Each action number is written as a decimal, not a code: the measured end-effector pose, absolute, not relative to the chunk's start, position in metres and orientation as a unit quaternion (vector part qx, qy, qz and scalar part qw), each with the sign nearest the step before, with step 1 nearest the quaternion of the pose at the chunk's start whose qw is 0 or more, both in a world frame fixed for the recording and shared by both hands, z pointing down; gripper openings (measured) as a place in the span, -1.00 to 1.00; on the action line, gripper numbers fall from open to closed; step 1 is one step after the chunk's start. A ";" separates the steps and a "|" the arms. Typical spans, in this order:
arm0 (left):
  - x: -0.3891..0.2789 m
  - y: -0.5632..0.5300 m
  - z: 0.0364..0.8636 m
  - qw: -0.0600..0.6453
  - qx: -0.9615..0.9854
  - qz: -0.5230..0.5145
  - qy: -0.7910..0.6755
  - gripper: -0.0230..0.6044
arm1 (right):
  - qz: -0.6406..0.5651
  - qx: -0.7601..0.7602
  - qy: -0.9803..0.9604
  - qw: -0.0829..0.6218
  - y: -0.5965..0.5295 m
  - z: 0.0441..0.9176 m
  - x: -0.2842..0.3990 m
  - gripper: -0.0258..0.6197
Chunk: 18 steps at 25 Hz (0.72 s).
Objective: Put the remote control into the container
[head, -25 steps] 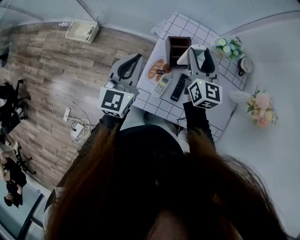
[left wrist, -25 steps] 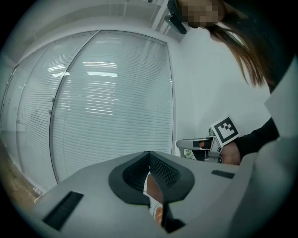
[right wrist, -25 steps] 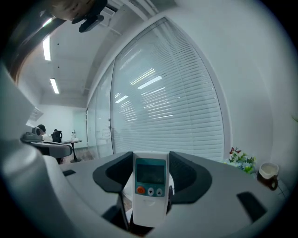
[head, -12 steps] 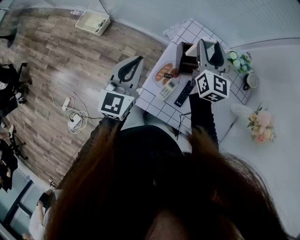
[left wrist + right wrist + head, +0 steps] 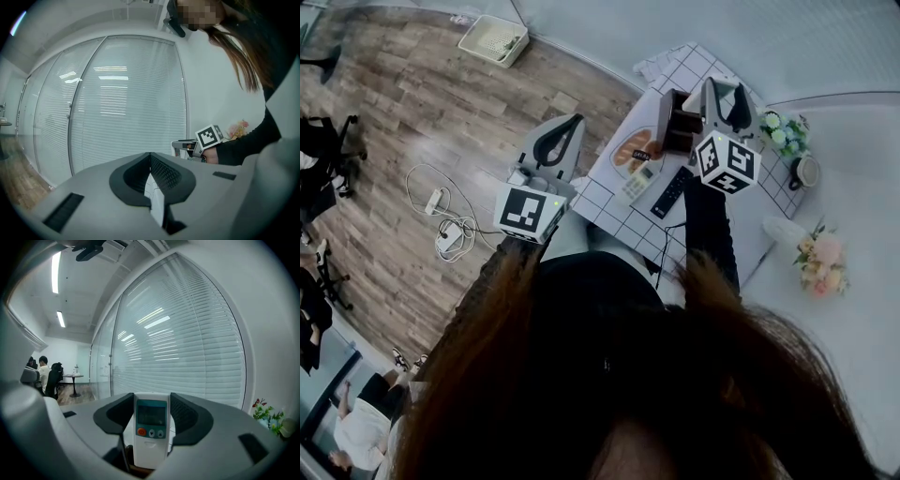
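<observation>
One white remote control (image 5: pixel 151 427) stands upright, clamped between the jaws of my right gripper (image 5: pixel 151 414), with the brown container (image 5: pixel 673 127) just beneath them. I lower straight down, holding the remote vertical and off the container walls, and release only once it seats. My left gripper (image 5: pixel 151 171), well to the left, is closed and empty.

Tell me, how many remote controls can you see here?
3. One white remote is clamped in the right gripper; a second white remote and a black remote lie side by side on the table. Others may hide in the container.
</observation>
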State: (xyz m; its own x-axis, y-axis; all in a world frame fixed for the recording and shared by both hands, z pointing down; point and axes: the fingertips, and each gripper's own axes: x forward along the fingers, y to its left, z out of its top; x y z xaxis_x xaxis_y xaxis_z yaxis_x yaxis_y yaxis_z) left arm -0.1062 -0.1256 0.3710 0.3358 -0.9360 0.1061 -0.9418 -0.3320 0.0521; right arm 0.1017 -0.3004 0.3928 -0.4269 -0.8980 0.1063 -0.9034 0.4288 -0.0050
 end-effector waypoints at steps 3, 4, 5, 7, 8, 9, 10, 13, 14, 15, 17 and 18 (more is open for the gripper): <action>-0.106 -0.124 0.372 0.053 0.816 0.026 -0.575 -0.90 | 0.038 0.536 -0.842 0.053 -0.302 0.406 0.104 -0.14; -0.107 -0.123 0.373 0.054 0.815 0.027 -0.576 -0.90 | 0.041 0.537 -0.841 0.057 -0.302 0.411 0.104 -0.14; -0.107 -0.123 0.373 0.055 0.815 0.029 -0.577 -0.90 | 0.045 0.537 -0.840 0.061 -0.301 0.417 0.104 -0.14; -0.107 -0.123 0.375 0.054 0.815 0.032 -0.576 -0.90 | 0.055 0.536 -0.840 0.071 -0.298 0.430 0.103 -0.14; -0.107 -0.123 0.375 0.053 0.815 0.033 -0.576 -0.90 | 0.061 0.535 -0.839 0.077 -0.297 0.438 0.103 -0.14; -0.107 -0.123 0.375 0.053 0.815 0.033 -0.576 -0.90 | 0.066 0.534 -0.839 0.082 -0.296 0.445 0.102 -0.14; -0.107 -0.124 0.375 0.056 0.814 0.034 -0.577 -0.90 | 0.071 0.533 -0.838 0.088 -0.295 0.451 0.101 -0.14; -0.109 -0.123 0.373 0.062 0.812 0.033 -0.580 -0.90 | 0.085 0.535 -0.834 0.103 -0.292 0.466 0.099 -0.14; -0.110 -0.123 0.373 0.062 0.811 0.033 -0.580 -0.90 | 0.087 0.535 -0.833 0.107 -0.290 0.470 0.099 -0.14; -0.110 -0.122 0.373 0.062 0.811 0.033 -0.580 -0.90 | 0.089 0.535 -0.832 0.112 -0.289 0.474 0.099 -0.14; -0.112 -0.120 0.373 0.059 0.811 0.033 -0.581 -0.90 | 0.091 0.535 -0.831 0.122 -0.287 0.481 0.099 -0.14; -0.113 -0.119 0.374 0.061 0.810 0.034 -0.582 -0.90 | 0.091 0.535 -0.831 0.125 -0.287 0.484 0.099 -0.14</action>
